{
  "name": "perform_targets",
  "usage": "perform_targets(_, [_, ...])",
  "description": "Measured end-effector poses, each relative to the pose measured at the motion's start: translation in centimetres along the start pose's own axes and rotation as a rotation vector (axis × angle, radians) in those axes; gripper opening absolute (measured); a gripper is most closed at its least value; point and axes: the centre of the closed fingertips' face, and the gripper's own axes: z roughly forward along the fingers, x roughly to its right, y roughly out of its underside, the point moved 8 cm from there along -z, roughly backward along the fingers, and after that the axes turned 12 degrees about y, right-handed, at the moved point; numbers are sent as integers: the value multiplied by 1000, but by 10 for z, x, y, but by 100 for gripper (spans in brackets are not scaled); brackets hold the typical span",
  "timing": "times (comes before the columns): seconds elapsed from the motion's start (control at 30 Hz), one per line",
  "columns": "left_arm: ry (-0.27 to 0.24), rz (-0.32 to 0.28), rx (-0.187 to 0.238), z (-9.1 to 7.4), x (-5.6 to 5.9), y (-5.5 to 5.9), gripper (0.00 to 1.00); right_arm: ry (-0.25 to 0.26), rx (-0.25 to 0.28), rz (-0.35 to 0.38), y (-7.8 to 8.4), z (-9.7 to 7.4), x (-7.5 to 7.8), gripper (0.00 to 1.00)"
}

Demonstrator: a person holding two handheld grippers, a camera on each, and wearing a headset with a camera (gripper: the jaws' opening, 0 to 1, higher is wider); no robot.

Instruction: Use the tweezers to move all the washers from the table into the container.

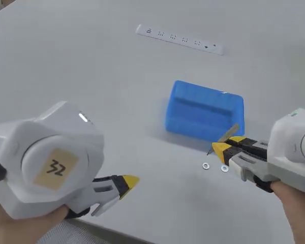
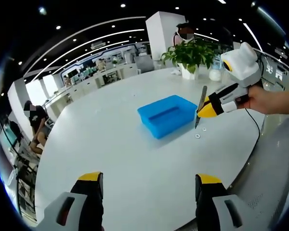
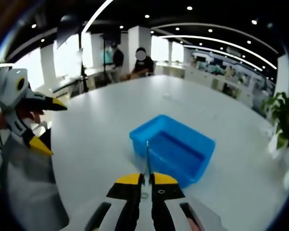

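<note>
Two small metal washers point(image 1: 206, 165) point(image 1: 224, 168) lie on the white table just in front of the blue container point(image 1: 204, 111). My right gripper point(image 1: 219, 147) is shut on thin tweezers point(image 1: 227, 135), whose tip points down close above the washers. In the right gripper view the tweezers point(image 3: 147, 159) stick out from the closed jaws point(image 3: 145, 179) toward the container point(image 3: 173, 149). My left gripper point(image 1: 127, 183) hovers at the near left, open and holding nothing; its jaws point(image 2: 149, 185) stand wide apart. The left gripper view also catches the washers point(image 2: 197, 136) beside the container point(image 2: 166, 114).
A white power strip point(image 1: 179, 39) lies at the far side of the table point(image 1: 91, 76). Potted plants point(image 2: 190, 55) stand at the table's far edge in the left gripper view. People sit and stand beyond the table.
</note>
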Motion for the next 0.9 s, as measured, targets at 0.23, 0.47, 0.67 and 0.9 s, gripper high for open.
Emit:
perform_targets(0.23, [2, -1, -7, 1, 0, 2, 79, -3, -27, 4, 11, 11, 4, 4])
perform_targets(0.47, [4, -1, -12, 2, 0, 3, 79, -6, -38, 8, 16, 17, 7, 4])
perform_targets(0.67, [3, 5, -17, 3, 0, 2, 79, -6, -45, 15, 15, 16, 9, 4])
perform_targets(0.9, [6, 13, -25, 4, 1, 4, 78, -9, -47, 40, 16, 15, 12, 4])
